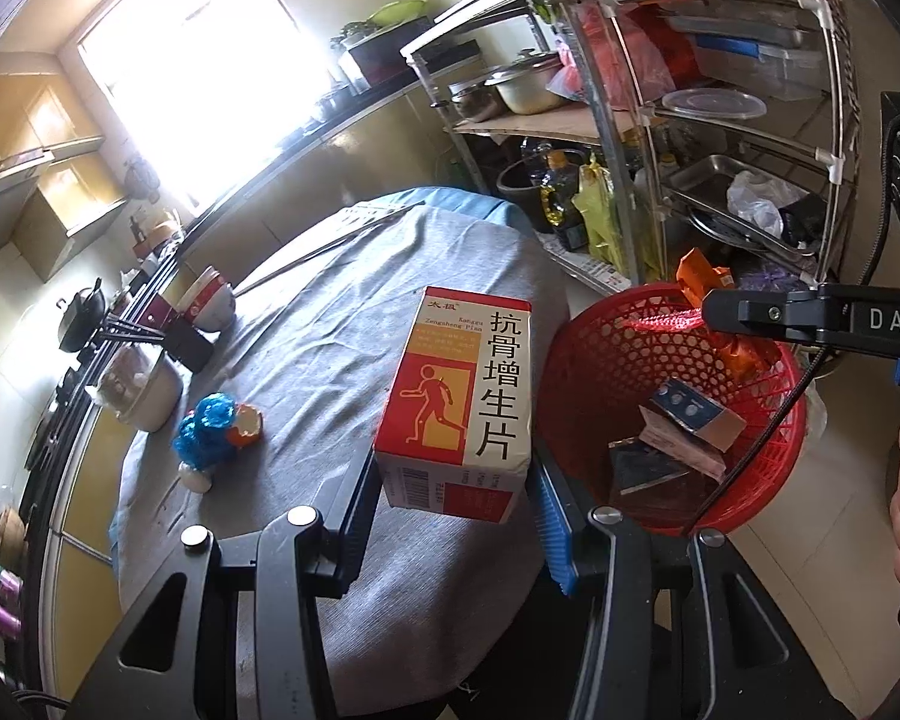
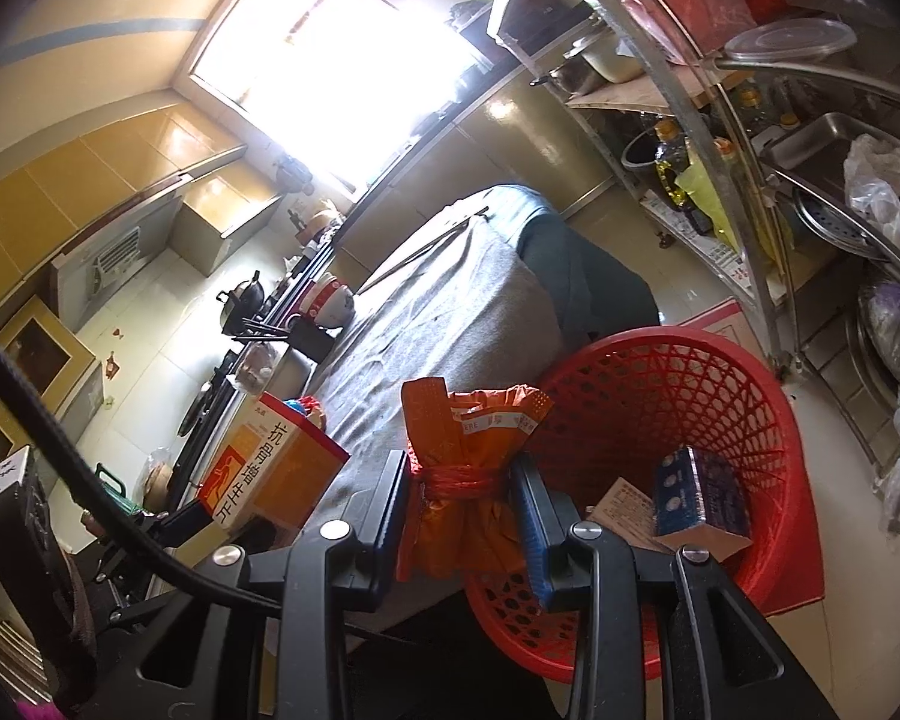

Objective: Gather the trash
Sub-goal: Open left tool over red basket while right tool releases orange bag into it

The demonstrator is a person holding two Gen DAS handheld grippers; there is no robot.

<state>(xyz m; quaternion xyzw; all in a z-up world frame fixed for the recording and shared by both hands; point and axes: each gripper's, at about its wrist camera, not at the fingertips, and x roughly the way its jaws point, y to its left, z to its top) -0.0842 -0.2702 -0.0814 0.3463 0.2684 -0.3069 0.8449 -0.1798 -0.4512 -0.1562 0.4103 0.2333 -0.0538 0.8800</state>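
Left fingers (image 1: 450, 516) clamping medicine carton (image 1: 459, 399), right fingers (image 2: 465, 516) clamping orange packet (image 2: 468, 468), red basket (image 2: 768, 420) holding boxes (image 2: 699, 495)

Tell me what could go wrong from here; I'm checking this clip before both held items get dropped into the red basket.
1. The right gripper holds the orange packet at the red basket's near rim, not its middle; released now, it may fall outside.
2. The left gripper grips the medicine box only at its bottom edge; it could tip out.
3. A black cable hangs across the basket's mouth and could snag the box.
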